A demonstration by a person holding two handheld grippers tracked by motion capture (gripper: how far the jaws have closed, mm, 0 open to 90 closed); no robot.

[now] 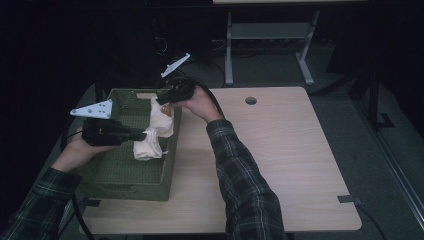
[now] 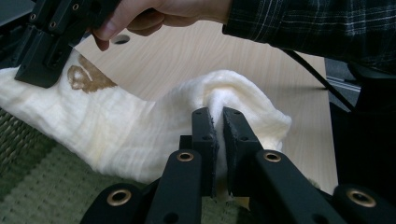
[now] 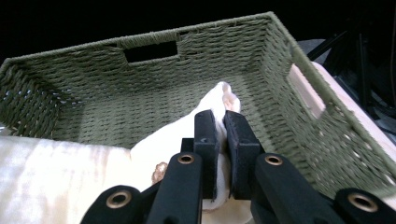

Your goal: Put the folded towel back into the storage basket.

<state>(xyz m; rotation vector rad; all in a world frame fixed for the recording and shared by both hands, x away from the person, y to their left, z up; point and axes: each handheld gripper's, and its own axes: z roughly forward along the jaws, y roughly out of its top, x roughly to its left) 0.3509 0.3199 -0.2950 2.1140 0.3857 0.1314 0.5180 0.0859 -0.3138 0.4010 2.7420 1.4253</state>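
Grippers, two, left (image 1: 143, 133) and right (image 1: 163, 101), each pinch one cream cloth (image 1: 152, 132) above one green basket (image 1: 125, 172).

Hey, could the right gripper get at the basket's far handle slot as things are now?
Probably not yet: the right gripper is shut on the cloth, though nothing blocks the slot.

The woven basket (image 1: 131, 186) walls in the left tabletop (image 1: 280, 150) edge, its right wall draped by the cream cloth (image 1: 150, 142) stretched between both tongs, while everything right of the basket lies open to the round hole (image 1: 250, 100).
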